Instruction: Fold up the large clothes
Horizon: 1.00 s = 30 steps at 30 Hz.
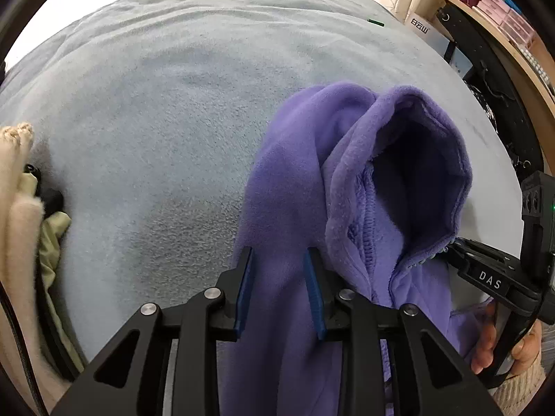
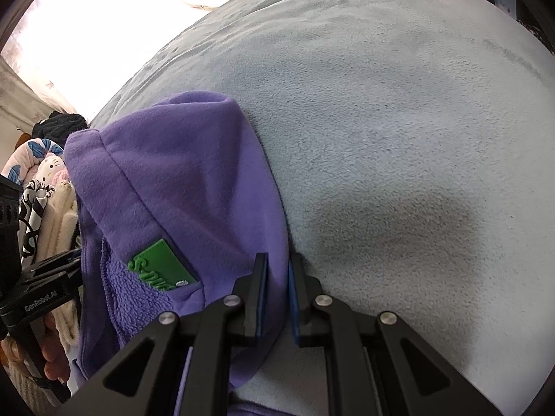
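Note:
A purple fleece jacket with a zip and a green patch hangs lifted above a light blue blanket. My left gripper has a fold of the fleece between its blue pads, with a gap showing at the fingertips. My right gripper is shut on the jacket's edge, with fabric pinched between its pads. The right gripper also shows at the right in the left wrist view, by the zip. The left gripper shows at the left edge in the right wrist view.
The blanket covers a wide bed surface. Cream and olive clothes lie at the left. Patterned clothes are piled to the left in the right wrist view. Shelves with boxes stand at the far right.

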Motion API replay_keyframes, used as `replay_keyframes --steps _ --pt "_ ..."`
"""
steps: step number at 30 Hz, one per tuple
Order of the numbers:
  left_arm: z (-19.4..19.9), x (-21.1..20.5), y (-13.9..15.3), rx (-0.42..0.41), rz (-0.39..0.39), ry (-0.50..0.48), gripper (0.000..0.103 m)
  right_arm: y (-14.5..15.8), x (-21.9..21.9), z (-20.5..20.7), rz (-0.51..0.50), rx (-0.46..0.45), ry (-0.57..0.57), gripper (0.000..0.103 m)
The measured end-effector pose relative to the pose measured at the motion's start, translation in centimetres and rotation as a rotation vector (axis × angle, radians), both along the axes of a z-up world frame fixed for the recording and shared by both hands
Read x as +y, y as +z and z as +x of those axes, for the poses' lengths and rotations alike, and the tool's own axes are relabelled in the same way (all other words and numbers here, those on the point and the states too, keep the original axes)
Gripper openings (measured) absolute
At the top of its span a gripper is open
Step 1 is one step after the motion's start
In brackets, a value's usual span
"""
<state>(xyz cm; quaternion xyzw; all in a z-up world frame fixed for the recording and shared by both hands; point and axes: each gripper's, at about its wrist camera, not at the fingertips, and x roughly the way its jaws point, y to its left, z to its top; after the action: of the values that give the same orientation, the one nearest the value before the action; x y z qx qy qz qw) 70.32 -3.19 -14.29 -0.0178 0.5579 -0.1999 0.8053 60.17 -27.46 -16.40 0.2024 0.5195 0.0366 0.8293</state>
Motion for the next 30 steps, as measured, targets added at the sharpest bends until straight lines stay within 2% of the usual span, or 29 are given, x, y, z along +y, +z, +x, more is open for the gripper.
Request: replay_keyframes --steps 4,7,9,11,14,17,21,25,30 --pt "0.1 -0.5 -0.5 0.008 0.020 0.002 0.028 0.0 0.2 0.0 -0.011 -0.004 0.001 0.009" --pt "0.0 -1.4 -0.9 -0.003 0.067 -0.011 0.028 -0.1 0.1 0.1 -0.009 -0.008 0.000 0.009" --pt "-0.3 -2.1 -1.3 -0.047 0.104 -0.025 0.021 -0.2 0.2 0.1 -0.009 -0.009 -0.001 0.009" --pt "-0.7 -2.6 -1.5 -0.092 0.153 -0.041 0.006 -0.2 0.3 0.1 -0.013 -0.011 0.000 0.009" --pt "-0.7 -1.8 -0.8 -0.106 0.116 0.001 0.002 -0.1 0.5 0.2 -0.033 -0.012 0.013 0.009" --pt "-0.8 0.4 0.7 -0.153 0.142 0.067 0.001 0.3 1.0 0.2 -0.066 -0.017 0.028 0.009" --pt "-1.5 3.9 3.0 -0.174 0.133 0.133 0.001 0.9 1.6 0.1 -0.098 -0.033 0.025 0.007" --pt "-2.2 5.4 4.4 -0.168 0.115 0.154 0.001 1.9 1.5 -0.4 -0.093 -0.050 -0.001 0.006" --pt "-3.1 6.9 5.6 -0.192 0.058 0.169 0.001 4.1 1.1 -1.8 -0.076 -0.099 -0.002 0.005"
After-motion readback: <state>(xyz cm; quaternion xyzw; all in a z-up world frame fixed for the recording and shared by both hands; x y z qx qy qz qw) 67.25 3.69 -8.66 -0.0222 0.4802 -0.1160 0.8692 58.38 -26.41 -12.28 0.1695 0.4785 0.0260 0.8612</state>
